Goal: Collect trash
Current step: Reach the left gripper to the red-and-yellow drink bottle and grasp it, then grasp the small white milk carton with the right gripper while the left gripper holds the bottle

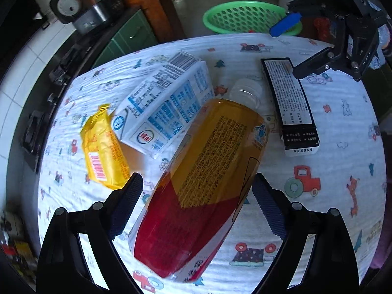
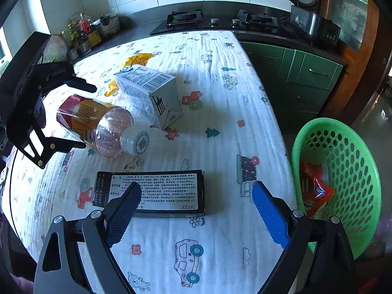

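Note:
A plastic bottle (image 1: 203,178) with a yellow and red label lies on its side on the printed tablecloth (image 1: 306,208). My left gripper (image 1: 196,178) is open and straddles the bottle's labelled body, with a gap at each pad. The right wrist view shows this bottle (image 2: 98,120) between the fingers of the left gripper (image 2: 89,116). My right gripper (image 2: 196,187) is open above a flat black box (image 2: 156,193) and holds nothing. A white and blue milk carton (image 1: 166,105) and a yellow wrapper (image 1: 103,147) lie beside the bottle.
A green perforated basket (image 2: 343,171) stands past the table's right edge and holds a red wrapper (image 2: 316,191). Behind the table are a gas stove (image 2: 186,19), a rice cooker (image 2: 306,12) and green cabinets (image 2: 313,78). The right gripper (image 1: 284,50) hangs over the black box (image 1: 289,103).

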Demonstrator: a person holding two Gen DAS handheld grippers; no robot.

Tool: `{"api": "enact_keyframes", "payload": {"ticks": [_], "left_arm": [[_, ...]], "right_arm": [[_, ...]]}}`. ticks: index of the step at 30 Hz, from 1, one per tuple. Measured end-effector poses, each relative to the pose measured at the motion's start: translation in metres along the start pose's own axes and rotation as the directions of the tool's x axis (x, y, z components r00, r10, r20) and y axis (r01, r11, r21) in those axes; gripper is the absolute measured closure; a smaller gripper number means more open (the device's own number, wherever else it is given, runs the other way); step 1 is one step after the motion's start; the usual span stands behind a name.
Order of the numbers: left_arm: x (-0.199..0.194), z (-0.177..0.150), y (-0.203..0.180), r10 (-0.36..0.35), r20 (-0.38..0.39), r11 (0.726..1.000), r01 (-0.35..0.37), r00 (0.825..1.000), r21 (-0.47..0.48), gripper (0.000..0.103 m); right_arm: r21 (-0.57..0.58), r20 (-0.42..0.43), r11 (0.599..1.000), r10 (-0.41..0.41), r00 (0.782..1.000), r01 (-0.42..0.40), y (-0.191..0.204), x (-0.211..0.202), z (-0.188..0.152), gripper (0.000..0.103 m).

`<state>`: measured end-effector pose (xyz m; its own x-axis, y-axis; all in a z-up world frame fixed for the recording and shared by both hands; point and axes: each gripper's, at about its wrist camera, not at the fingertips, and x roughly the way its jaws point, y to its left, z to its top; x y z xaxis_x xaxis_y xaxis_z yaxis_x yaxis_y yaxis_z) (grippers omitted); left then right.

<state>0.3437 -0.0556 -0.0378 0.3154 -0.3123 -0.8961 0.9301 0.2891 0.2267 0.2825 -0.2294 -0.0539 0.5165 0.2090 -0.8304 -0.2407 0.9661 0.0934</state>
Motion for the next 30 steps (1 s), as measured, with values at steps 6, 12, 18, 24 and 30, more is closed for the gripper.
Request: {"api": "enact_keyframes", "payload": {"ticks": [6,12,18,24,30], "left_arm": [[0.012,0.002,-0.002,-0.069,0.002,0.998,0.069,0.998,-0.001,0.018],[0.005,-0.003,-0.012,-0.048,0.037,0.997,0.05,0.998,-0.061,0.026],[-0.018,-0.019,-0.035,-0.037,0.072,0.981,0.05,0.997,-0.185,0.03],[-0.035,-0.042,-0.049,-0.007,0.032,0.946,0.017,0.999,-0.323,0.031],[-0.052,-0.063,-0.062,0.002,0.033,0.913,0.012,0.999,-0.407,0.031]], "right_arm": [[-0.028,-0.02,0.999,0.023,1.0,-0.023,0.005,0.008,-0.001,0.014],[-0.07,-0.021,0.997,0.018,1.0,-0.02,0.008,0.009,0.006,0.014],[-0.088,-0.003,0.996,0.036,0.999,-0.036,0.007,0.008,0.021,0.014],[-0.148,0.039,0.987,0.067,0.997,-0.061,0.017,0.007,0.053,0.014],[-0.261,0.047,0.963,0.081,0.996,-0.066,0.041,0.025,0.09,0.014]]}}
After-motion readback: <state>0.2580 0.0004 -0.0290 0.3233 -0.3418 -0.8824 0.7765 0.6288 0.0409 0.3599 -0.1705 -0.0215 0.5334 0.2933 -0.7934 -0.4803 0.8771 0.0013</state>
